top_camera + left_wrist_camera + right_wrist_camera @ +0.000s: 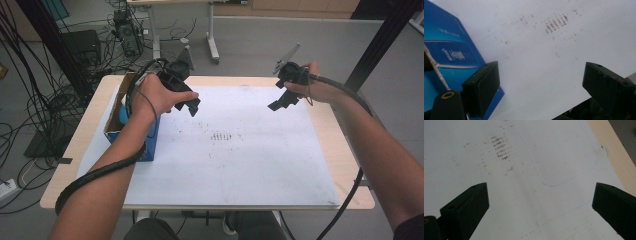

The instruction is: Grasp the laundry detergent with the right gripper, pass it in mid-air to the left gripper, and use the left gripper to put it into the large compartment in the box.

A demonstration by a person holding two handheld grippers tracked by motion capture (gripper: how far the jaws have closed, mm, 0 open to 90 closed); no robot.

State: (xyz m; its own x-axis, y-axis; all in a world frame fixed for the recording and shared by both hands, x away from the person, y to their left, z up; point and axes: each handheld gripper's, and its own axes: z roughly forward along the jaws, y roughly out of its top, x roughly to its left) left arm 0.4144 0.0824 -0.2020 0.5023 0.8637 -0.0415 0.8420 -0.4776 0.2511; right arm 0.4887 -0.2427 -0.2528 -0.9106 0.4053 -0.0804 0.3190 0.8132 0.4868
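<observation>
Two hand-held grippers, one blue box, one white sheet and one wooden table.

Left: the left gripper (192,106) hangs over the white sheet (240,165), just right of the blue box (131,131), which stands open-topped at the sheet's left edge with a pale blue object inside. In the left gripper view its jaws stand wide apart with bare sheet between them; they hold nothing and touch nothing. The box (447,56) lies beside and behind the left-hand jaw, close to it but apart.

Centre: a patch of short brown marks (222,136) stains the sheet, ahead of and between both grippers; it shows in the left gripper view (555,23) and in the right gripper view (501,147).

Right: the right gripper (280,102) hangs above the far right part of the sheet, well apart from the box. Its jaws are spread wide and empty, clear of the sheet (534,202). A faint pen outline (571,173) with a rounded corner lies ahead of them, and the table (616,147) edge runs past the right-hand jaw.

Nothing stands between either gripper and the sheet below.
</observation>
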